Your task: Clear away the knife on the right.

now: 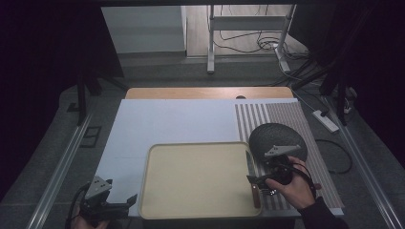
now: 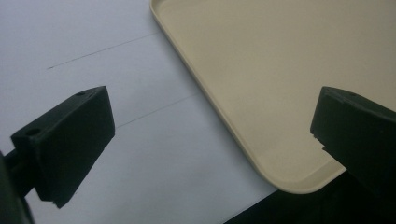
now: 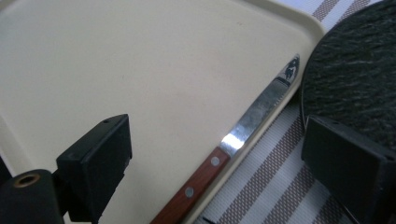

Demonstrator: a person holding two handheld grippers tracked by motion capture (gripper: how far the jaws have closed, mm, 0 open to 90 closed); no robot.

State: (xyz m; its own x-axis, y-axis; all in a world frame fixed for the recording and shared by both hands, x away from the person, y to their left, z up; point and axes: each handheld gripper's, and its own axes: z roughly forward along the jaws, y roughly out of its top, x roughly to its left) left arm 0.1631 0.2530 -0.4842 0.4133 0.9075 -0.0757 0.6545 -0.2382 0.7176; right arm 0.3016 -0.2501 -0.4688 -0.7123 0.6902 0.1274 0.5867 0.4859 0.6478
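One tray [image 1: 200, 179] lies on the table [image 1: 162, 119]. One knife [image 1: 253, 179] rests along the tray's right edge, with a wooden handle and a steel blade. One dark round plate [image 1: 277, 136] sits just right of the tray. One striped mat [image 1: 286, 114] lies under that plate, right of the tray. One white sheet [image 1: 162, 125] covers the table beneath and left of the tray. Two tools are in view: the left tool [image 1: 122, 202] at the tray's near left corner, the right tool [image 1: 262, 180] over its right edge.
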